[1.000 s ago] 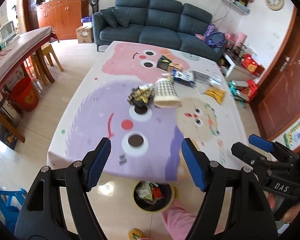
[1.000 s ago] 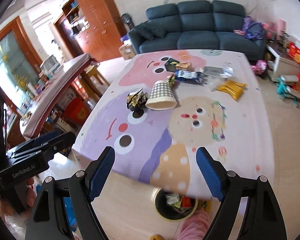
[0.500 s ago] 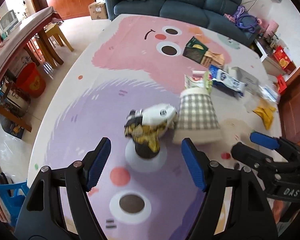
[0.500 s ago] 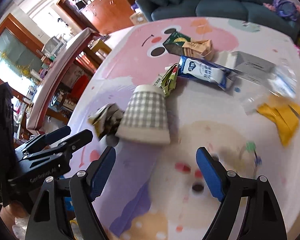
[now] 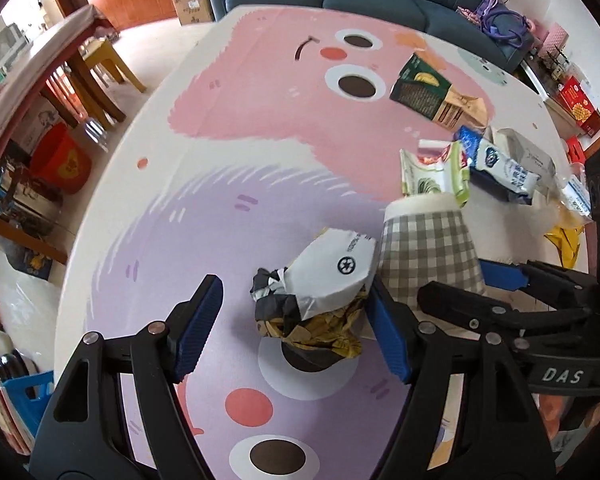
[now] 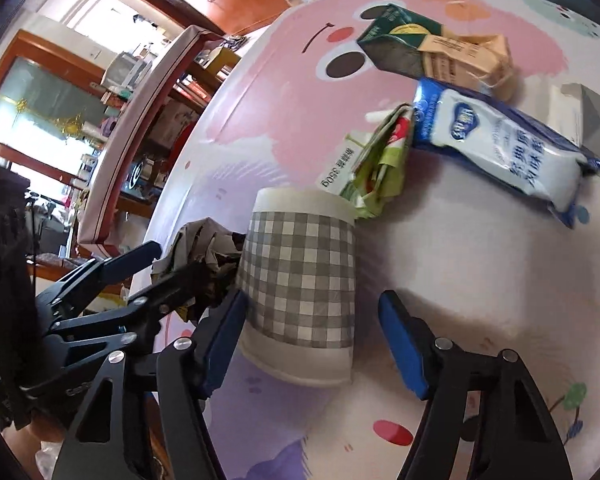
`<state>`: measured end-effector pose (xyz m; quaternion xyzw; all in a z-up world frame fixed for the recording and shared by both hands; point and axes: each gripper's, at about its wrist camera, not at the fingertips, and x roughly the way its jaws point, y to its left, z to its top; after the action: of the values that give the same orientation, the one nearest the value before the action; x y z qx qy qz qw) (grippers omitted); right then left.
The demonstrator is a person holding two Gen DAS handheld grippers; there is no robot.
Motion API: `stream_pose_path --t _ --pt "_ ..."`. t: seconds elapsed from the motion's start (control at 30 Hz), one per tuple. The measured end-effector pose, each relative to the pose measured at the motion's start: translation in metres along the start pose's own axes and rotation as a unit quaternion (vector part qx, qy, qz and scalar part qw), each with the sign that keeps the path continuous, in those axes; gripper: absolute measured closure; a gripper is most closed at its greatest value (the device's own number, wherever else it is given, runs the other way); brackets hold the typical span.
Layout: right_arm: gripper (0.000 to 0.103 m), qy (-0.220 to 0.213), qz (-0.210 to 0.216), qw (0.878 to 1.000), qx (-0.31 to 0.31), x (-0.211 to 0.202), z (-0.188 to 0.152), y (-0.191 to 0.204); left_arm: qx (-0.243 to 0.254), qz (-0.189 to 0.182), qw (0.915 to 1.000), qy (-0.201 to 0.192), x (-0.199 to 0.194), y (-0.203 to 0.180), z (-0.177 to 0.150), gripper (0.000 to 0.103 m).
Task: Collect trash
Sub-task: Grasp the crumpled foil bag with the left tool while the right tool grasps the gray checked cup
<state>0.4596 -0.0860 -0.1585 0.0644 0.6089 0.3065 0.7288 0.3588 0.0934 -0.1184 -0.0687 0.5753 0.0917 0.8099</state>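
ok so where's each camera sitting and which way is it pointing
Left wrist: on the left gripper, facing forward and down at the crumpled wrapper between its open fingers; right gripper at right.
Right wrist: on the right gripper, aimed at the checked paper cup; left gripper at left.
Shared: cup, wrapper, cartons, tablecloth.

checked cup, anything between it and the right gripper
Nothing visible. The open right gripper already straddles the checked cup lying on the table; the crumpled wrapper sits beside it, outside the jaws.

Matt checked paper cup (image 6: 300,280), crinkled foil wrapper (image 5: 320,292), glossy printed tablecloth (image 5: 240,128).
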Motion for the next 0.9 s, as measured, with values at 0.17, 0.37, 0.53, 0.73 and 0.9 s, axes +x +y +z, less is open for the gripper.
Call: stream_pose_path --t 0.17,0.37,0.53,0.73,0.9 --pt "0.054 0.019 0.024 1.0 -0.004 0.015 0.006 0.001 -0.004 -0.011 0.9999 -0.001 0.006 0.003 -0.003 0.051" --pt "0.062 0.013 0.022 1.0 -0.004 0.013 0.003 0.012 -0.01 -0.003 0.9999 -0.008 -0.002 0.003 -0.014 0.055" --pt "0.065 -0.005 -0.008 0.999 -0.035 -0.006 -0.014 0.026 -0.018 -0.006 0.9997 -0.015 -0.018 0.003 -0.028 0.055" --pt "0.065 -0.025 -0.029 0.999 -0.025 -0.025 -0.037 0.032 -0.024 -0.018 0.9991 -0.029 -0.053 0.001 -0.055 0.055" --pt "0.065 -0.043 -0.047 0.998 -0.013 -0.045 -0.067 0.041 -0.001 -0.019 0.9988 -0.046 -0.083 -0.001 -0.082 0.055"
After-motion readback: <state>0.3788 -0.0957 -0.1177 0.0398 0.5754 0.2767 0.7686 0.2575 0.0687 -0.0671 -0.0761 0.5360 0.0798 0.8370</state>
